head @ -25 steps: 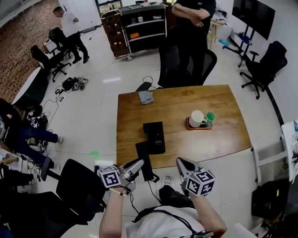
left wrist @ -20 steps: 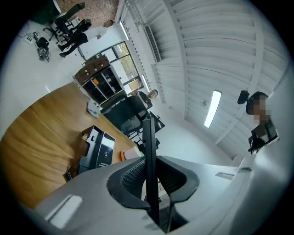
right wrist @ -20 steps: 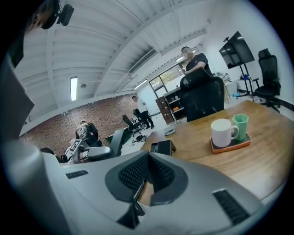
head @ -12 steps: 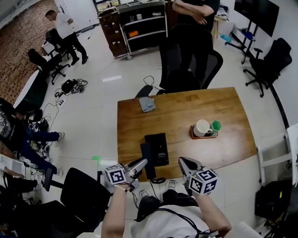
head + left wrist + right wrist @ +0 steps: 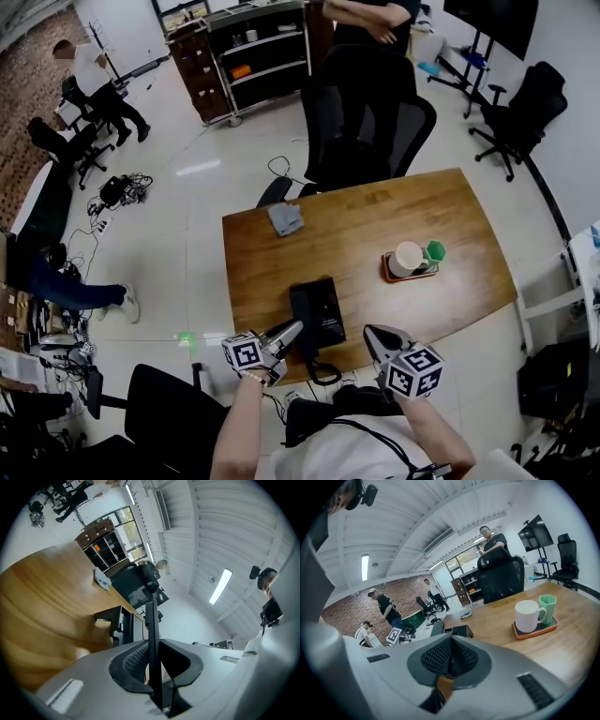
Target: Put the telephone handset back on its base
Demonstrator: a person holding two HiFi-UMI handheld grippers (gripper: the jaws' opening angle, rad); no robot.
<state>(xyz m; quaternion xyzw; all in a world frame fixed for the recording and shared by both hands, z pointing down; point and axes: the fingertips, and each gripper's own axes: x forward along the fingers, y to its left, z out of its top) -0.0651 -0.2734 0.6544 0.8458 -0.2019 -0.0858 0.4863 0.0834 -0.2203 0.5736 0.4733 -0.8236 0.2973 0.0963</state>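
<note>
Left fingers [image 5: 135,662] apparently clamp the handset [image 5: 151,620] edgewise.

The table [image 5: 375,211] is warm brown wood with a streaked grain. On it, the telephone base [image 5: 319,309] and the telephone handset [image 5: 152,630] are black. At far left lies a grey cloth [image 5: 285,218]. At right, a white mug [image 5: 406,257] and a green cup [image 5: 434,251] stand on an orange tray [image 5: 392,276]. The left gripper [image 5: 291,329] and the right gripper [image 5: 373,331] are pale grey, with black-and-white square markers.
</note>
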